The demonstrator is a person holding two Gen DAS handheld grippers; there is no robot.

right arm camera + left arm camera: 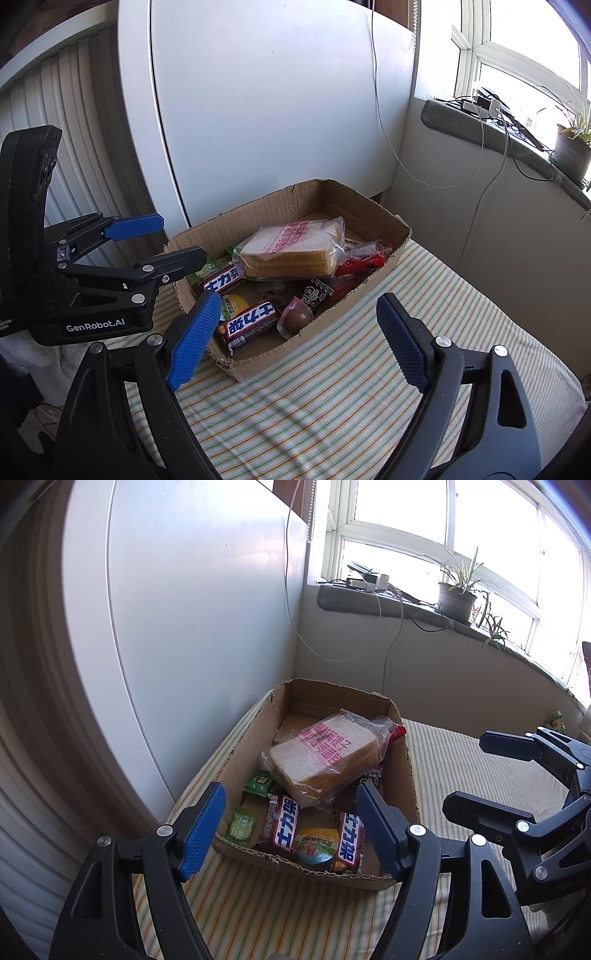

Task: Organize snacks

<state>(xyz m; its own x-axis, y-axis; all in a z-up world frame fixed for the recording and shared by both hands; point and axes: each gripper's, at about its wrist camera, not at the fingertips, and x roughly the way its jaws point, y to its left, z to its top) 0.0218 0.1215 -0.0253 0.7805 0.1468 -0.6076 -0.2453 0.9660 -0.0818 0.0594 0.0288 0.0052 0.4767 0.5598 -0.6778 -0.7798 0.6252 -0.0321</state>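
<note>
Left wrist view shows the cardboard box (400, 746) sitting on a striped cloth (280, 915) in the corner by the white panel, already holding the snacks: the bagged sliced bread (321, 760) lies on top, with two chocolate bars (282, 825), a small round tub (317, 847) and green candy packets (240, 825) under and in front of it. The left gripper (291, 827) hovers over the near end of the box with its jaws wide and nothing between them; the right gripper (476, 775) stands just off the box's right side, jaws also wide and empty. In the right wrist view a brown egg-shaped snack (299, 319) and red wrappers (364, 258) lie at the box's other side. I judge a snack has been released into the box and the hands are free to fetch another. One packet (556, 720) may lie at the far right edge of the cloth, though it is too small to be sure. The next move calls for finding any snack left outside, bringing open jaws around it, and closing gently, since wrappers and bread crush easily.
</note>
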